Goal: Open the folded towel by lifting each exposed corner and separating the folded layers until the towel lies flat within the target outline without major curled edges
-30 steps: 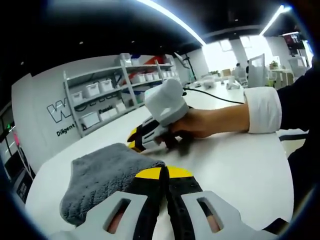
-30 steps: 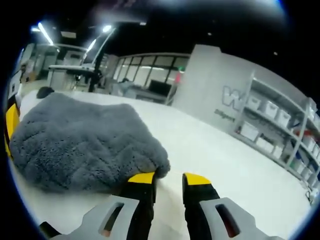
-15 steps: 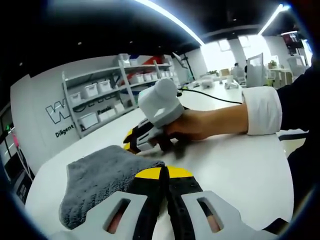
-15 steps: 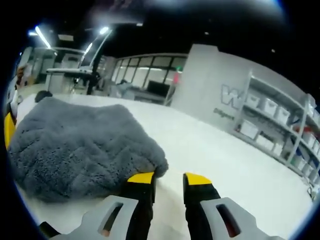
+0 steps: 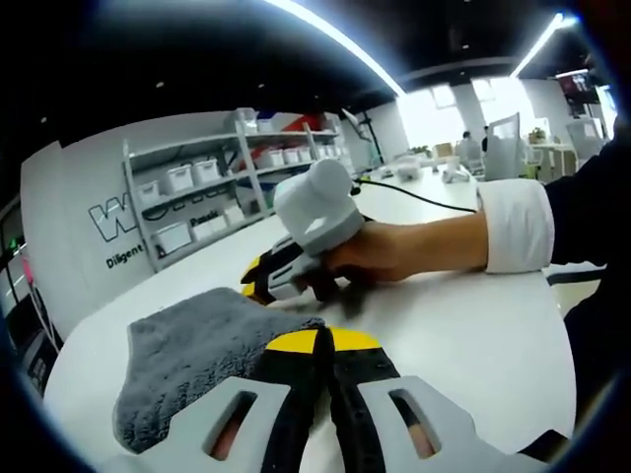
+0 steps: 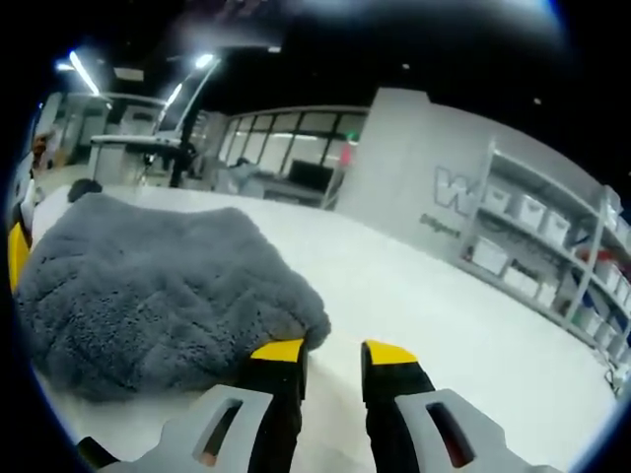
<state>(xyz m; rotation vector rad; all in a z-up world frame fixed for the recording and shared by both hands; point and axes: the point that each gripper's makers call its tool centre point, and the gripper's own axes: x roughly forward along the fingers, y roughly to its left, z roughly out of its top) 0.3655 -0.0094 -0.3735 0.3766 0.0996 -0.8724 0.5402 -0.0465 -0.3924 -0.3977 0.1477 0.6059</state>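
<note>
A grey towel lies folded on the white bench, its plush pile bunched into a thick mound rather than spread flat. In the left gripper view the left claw sits at the towel's near right corner with its 2 yellow-tipped jaws pressed together; whether any cloth is pinched between them cannot be told from here. Beyond it, a hand with a white cuff and dark sleeve holds the right claw, whose yellow-and-black tips rest at the towel's far edge. In the right gripper view the towel fills the left half, and the right claw stands narrowly parted, a slim gap showing between its jaws; the left jaw's yellow tip touches the towel's rounded corner while the right jaw lies over bare bench. Behind the bench, a grey wall carries lettering, and metal shelving holds rows of white bins.
</note>
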